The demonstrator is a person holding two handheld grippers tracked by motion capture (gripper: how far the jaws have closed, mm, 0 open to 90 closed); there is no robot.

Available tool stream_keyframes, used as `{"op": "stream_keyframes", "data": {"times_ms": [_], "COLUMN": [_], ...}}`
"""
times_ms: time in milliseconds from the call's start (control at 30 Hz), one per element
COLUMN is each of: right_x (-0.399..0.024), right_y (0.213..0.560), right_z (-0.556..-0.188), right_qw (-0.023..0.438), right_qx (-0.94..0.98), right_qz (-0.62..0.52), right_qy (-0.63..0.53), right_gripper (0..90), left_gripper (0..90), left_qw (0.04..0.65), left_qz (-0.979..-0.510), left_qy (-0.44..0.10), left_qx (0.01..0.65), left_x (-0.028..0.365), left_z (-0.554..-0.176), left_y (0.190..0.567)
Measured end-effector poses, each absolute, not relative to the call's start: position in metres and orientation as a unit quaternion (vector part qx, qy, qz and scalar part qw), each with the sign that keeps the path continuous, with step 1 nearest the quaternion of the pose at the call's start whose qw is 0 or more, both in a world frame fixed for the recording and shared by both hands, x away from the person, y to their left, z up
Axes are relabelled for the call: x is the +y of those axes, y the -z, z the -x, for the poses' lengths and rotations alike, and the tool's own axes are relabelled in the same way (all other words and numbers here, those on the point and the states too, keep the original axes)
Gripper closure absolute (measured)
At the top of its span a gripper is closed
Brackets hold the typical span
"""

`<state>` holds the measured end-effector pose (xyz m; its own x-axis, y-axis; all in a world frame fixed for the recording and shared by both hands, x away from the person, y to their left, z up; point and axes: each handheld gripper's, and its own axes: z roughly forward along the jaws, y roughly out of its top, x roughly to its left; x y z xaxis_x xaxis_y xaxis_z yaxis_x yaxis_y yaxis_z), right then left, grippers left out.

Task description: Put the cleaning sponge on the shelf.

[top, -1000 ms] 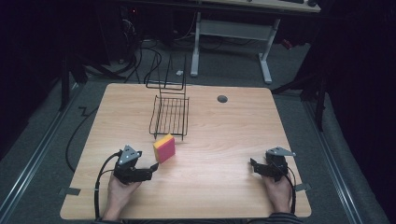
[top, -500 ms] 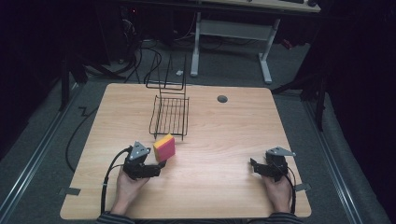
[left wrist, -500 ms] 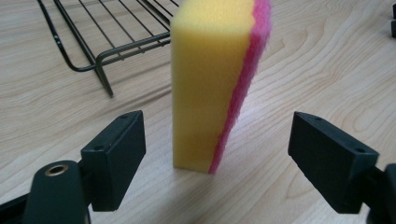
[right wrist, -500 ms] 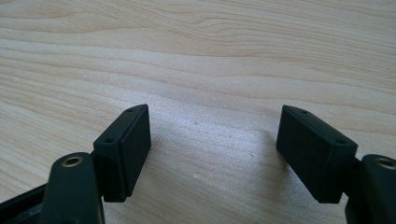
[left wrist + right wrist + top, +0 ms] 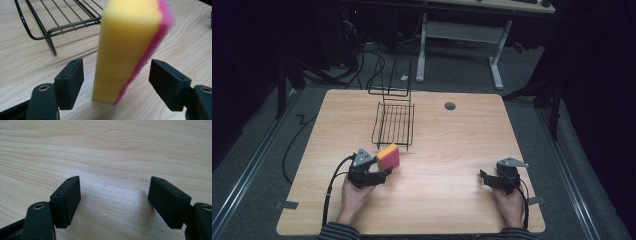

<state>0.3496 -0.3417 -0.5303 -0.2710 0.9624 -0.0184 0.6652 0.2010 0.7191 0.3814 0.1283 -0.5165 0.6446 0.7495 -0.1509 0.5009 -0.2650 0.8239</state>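
Observation:
A yellow sponge with a pink scouring side [image 5: 388, 156] stands on edge on the wooden table [image 5: 452, 145], just in front of a black wire rack [image 5: 394, 122]. My left gripper [image 5: 384, 171] reaches it from the left. In the left gripper view the sponge [image 5: 125, 50] stands between the jaws of that gripper [image 5: 116, 72], which have just been closing; a gap remains on each side and the pads do not press on it. My right gripper [image 5: 484, 178] rests low over the table at the right, open [image 5: 115, 192], with bare wood between its jaws.
The wire rack [image 5: 62, 25] has an upright back frame toward the table's far edge. A round cable hole [image 5: 450, 106] sits right of it. Cables trail off the table's left side. Beyond the table stand a dark floor and a white desk frame [image 5: 462, 35].
My left gripper has moved forward and to the right, up to the sponge, so its jaws now stand on either side of it. The right gripper has stayed where it was.

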Motion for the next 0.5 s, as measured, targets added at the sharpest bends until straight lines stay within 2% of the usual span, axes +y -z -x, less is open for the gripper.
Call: {"op": "stream_keyframes", "data": {"times_ms": [233,500], "right_x": [-0.3417,-0.3417], "right_y": [0.5303,0.5303], "right_z": [-0.3496,-0.3496], "right_qw": [0.243,0.243], "right_qx": [0.736,0.736], "right_qz": [-0.553,-0.553], "right_qy": [-0.306,-0.306], "right_gripper": [26.5,26.5], "left_gripper": [30.6,43.1], "left_qw": [0.443,0.435], "left_qz": [-0.791,-0.796], "left_qy": [-0.134,-0.131], "left_qx": [0.400,0.400], "left_x": [0.1250,0.1236], "left_z": [-0.3863,-0.3879], "left_y": [0.5239,0.5271]}}
